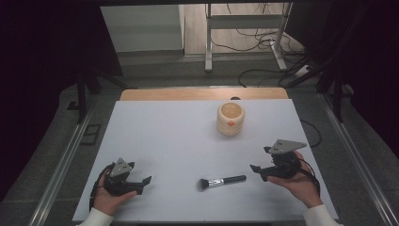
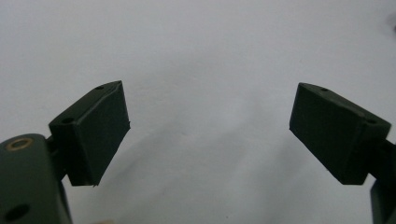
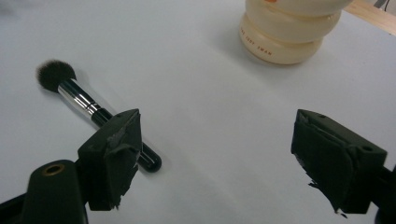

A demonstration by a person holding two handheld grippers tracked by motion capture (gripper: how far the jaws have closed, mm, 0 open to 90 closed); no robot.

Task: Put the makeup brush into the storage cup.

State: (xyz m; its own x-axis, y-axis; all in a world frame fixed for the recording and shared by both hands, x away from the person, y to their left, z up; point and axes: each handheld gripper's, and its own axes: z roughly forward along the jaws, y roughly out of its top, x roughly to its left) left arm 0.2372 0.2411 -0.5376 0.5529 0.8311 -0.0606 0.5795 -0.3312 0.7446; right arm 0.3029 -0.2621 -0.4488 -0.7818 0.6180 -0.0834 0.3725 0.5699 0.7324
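Observation:
A black makeup brush (image 1: pixel 221 181) with a silver ferrule lies flat near the front of the white table (image 1: pixel 164 136), bristles pointing left. A cream, ribbed cup (image 1: pixel 230 119) with a small orange mark stands upright farther back. My right gripper (image 1: pixel 258 172) rests just right of the brush handle, open and empty. In the right gripper view the brush (image 3: pixel 79 95) runs behind the left jaw of the right gripper (image 3: pixel 217 121), and the cup (image 3: pixel 285 35) is ahead. My left gripper (image 1: pixel 143 184) sits at the front left, open over bare table. The left gripper (image 2: pixel 209 105) holds nothing.
A wooden strip (image 1: pixel 202 93) borders the table's far edge. Beyond it stand a metal frame's legs (image 1: pixel 208 42) and loose cables (image 1: pixel 263 42) on the floor. Metal rails (image 1: pixel 66 160) run along both sides of the table.

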